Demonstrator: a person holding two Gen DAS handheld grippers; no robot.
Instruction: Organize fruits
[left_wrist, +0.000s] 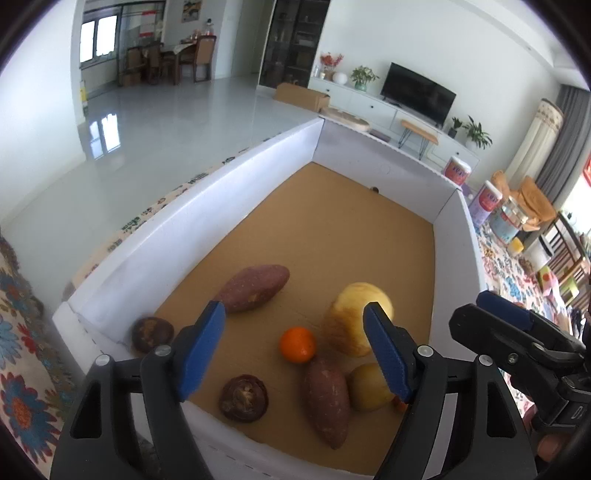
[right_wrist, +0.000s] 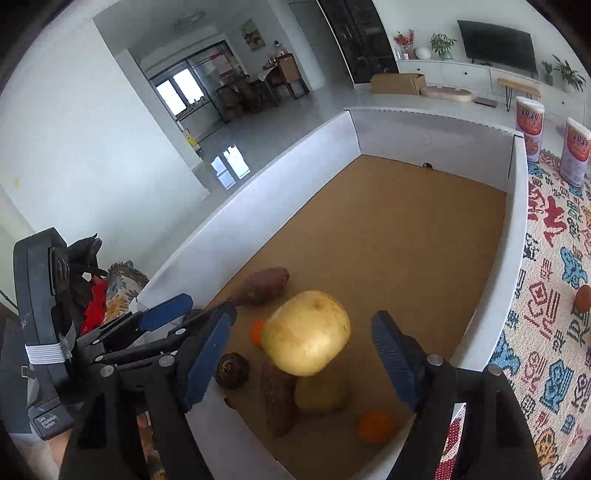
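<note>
Bright living room behind, pale glossy floor running back to a dining table, and up front a white-walled cardboard box (left_wrist: 207, 221) with a brown floor sits on a patterned cloth (right_wrist: 546, 295). Going left to right in the left wrist view: a dark round fruit (left_wrist: 152, 333) tucked in the near left corner, a sweet potato (left_wrist: 255, 282) just beyond it, a second dark fruit (left_wrist: 243, 398) near the front wall, a small orange (left_wrist: 297, 344) in the middle, another sweet potato (left_wrist: 327, 400) beside it, then a large yellow fruit (left_wrist: 356, 317) and a smaller yellow-green one (left_wrist: 369, 387) touching. Left gripper (left_wrist: 293, 350) hangs over the pile, jaws spread wide, nothing between the pads. Right gripper (right_wrist: 301, 354) alongside, jaws also apart; the large yellow fruit sits between them, blurred, touching neither pad. Far right, two cans (right_wrist: 530, 127) stand on the cloth outside the box
</note>
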